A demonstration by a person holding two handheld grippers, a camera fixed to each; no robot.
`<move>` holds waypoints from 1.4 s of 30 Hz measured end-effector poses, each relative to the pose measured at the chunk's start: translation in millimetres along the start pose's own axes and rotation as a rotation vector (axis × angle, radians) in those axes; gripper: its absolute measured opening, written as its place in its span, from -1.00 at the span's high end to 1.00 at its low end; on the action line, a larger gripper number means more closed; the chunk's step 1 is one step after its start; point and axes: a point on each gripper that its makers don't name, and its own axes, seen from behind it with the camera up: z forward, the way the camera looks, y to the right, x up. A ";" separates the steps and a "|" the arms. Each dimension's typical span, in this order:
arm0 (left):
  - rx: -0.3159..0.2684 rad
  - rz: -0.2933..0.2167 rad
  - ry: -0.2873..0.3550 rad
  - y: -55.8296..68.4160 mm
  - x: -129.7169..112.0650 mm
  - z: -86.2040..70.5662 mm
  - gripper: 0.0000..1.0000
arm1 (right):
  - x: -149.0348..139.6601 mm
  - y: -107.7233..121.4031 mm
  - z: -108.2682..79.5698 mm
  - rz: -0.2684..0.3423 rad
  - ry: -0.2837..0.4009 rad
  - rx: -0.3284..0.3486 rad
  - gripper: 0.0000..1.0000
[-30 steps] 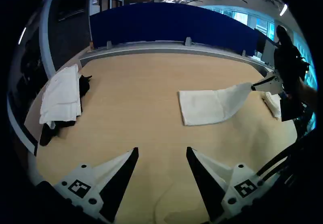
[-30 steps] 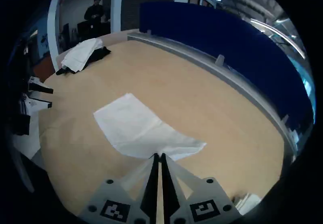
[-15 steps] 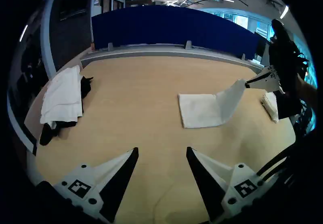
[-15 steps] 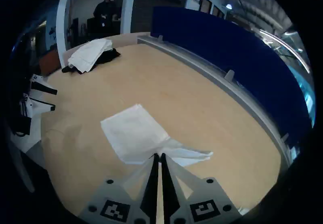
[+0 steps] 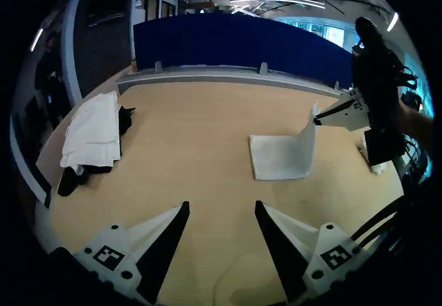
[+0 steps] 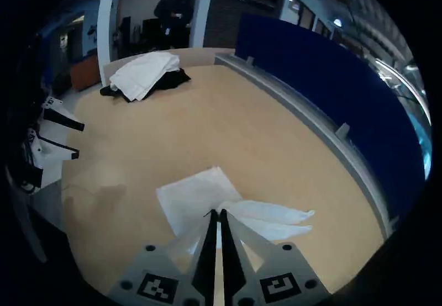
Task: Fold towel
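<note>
A white towel (image 5: 279,157) lies on the wooden table (image 5: 193,129), its right end raised almost upright. My right gripper (image 5: 316,120) is shut on that raised edge, held by a person's hand. In the right gripper view its tips (image 6: 216,213) are pinched on the cloth, with the towel (image 6: 190,198) flat below and the lifted part folding over it. My left gripper (image 5: 221,206) hovers open above the table's near edge, well short of the towel and holding nothing. It also appears at the left of the right gripper view (image 6: 58,135).
A pile of white cloth (image 5: 91,132) over a black item lies at the table's left end, seen too as the pile (image 6: 143,74). Folded white cloth (image 5: 369,154) sits behind the right hand. A blue partition (image 5: 237,41) lines the far edge. A person (image 6: 175,13) stands beyond the table.
My right gripper has lifted the towel's right edge higher and carried it leftward over the flat part, so the flap now stands nearly upright. The left gripper has stayed open and still.
</note>
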 end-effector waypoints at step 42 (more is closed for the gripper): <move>0.018 -0.041 0.009 -5.4 -4.6 -1.5 -0.75 | -35.3 -75.4 76.0 0.134 -0.074 0.134 -0.35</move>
